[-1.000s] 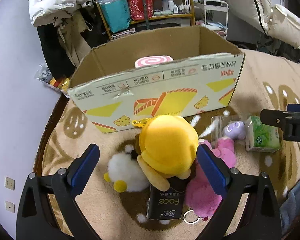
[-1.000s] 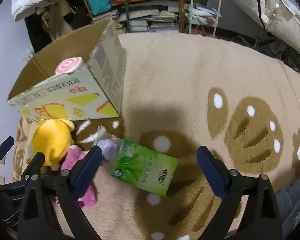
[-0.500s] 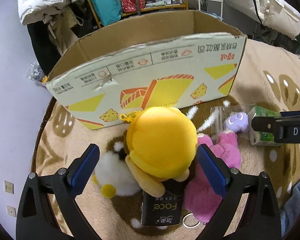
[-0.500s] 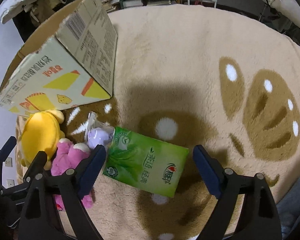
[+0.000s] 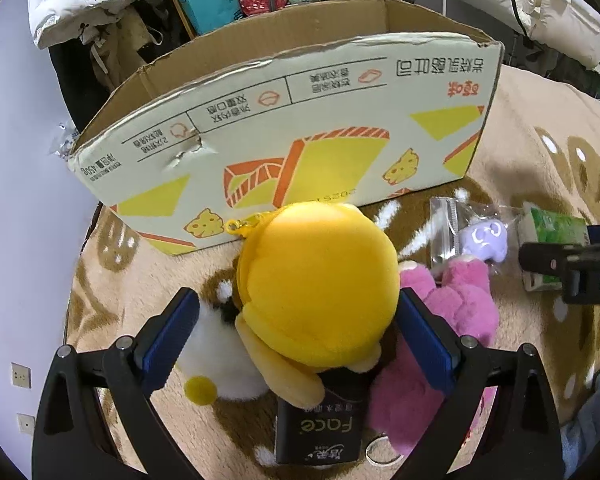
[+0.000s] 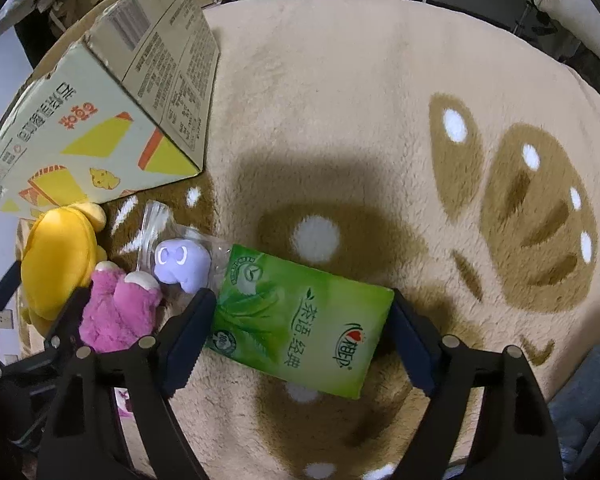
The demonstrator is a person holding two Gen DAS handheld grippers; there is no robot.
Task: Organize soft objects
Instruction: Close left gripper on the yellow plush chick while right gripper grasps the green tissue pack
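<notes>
Plush toys lie in a cluster on the tan patterned fleece rug (image 6: pixel 340 80), just in front of the printed cardboard box (image 5: pixel 300 128). Your left gripper (image 5: pixel 298 336) points down over the round yellow plush toy (image 5: pixel 320 284), which sits between its blue pads: the right pad is at the toy's side, perhaps touching, while the left pad stands clear, so the jaws are spread wide and grip nothing. A white fluffy plush with a yellow foot (image 5: pixel 216 364) lies under the left pad, a pink fuzzy plush toy (image 5: pixel 452 320) lies just right of the yellow one, and a black tissue pack (image 5: pixel 320 432) lies near you, partly beneath the yellow toy.

Your right gripper (image 6: pixel 300 336) straddles the green soft tissue pack (image 6: pixel 300 320), which lies flat on the rug between its pads. Its jaws have just been closing; both pads now sit at the pack's short ends, but you cannot tell whether they press on it yet. A small lilac plush in a clear plastic bag (image 6: pixel 182 260) lies touching the pack's far left corner, with the pink plush just left of that.
</notes>
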